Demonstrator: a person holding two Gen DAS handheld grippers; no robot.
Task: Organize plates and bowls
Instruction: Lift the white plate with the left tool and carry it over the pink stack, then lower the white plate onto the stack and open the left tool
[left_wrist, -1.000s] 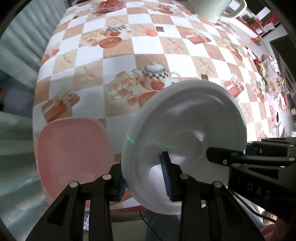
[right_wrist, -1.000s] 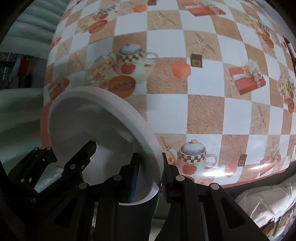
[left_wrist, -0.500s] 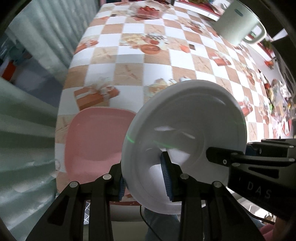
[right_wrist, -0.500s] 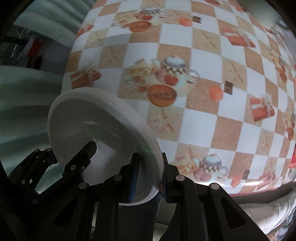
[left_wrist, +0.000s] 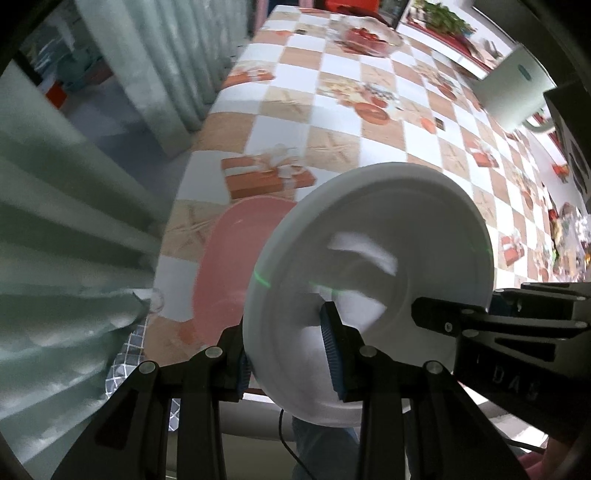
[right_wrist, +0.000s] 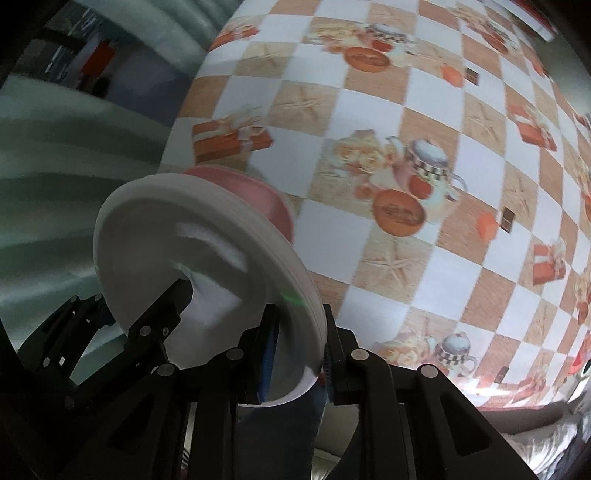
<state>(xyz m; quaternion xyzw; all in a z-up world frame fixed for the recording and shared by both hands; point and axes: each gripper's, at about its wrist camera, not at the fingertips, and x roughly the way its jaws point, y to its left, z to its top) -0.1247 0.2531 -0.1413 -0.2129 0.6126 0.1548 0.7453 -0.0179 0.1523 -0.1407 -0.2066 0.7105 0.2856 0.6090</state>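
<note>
A round white plate (left_wrist: 373, 266) hangs tilted above the table, held by both grippers at opposite rims. My left gripper (left_wrist: 291, 354) is shut on its near rim, blue pads on either side. In the right wrist view my right gripper (right_wrist: 295, 350) is shut on the white plate (right_wrist: 192, 258) at its other rim. The right gripper's black fingers (left_wrist: 491, 317) reach in from the right of the left wrist view. A pink plate (left_wrist: 236, 258) lies on the table corner below and left of the white one, and the pink plate (right_wrist: 258, 192) is partly hidden behind it in the right wrist view.
The table (left_wrist: 369, 147) wears a checked cloth with teapot and gift-box prints. A glass bowl of red fruit (left_wrist: 365, 37) and a pale green pot (left_wrist: 513, 85) stand far back. Grey-green curtains (left_wrist: 74, 221) hang past the table's left edge.
Both grippers carried the white plate leftward toward the table corner and rolled. The pink plate now sits closer under the white plate. Neither grip changed.
</note>
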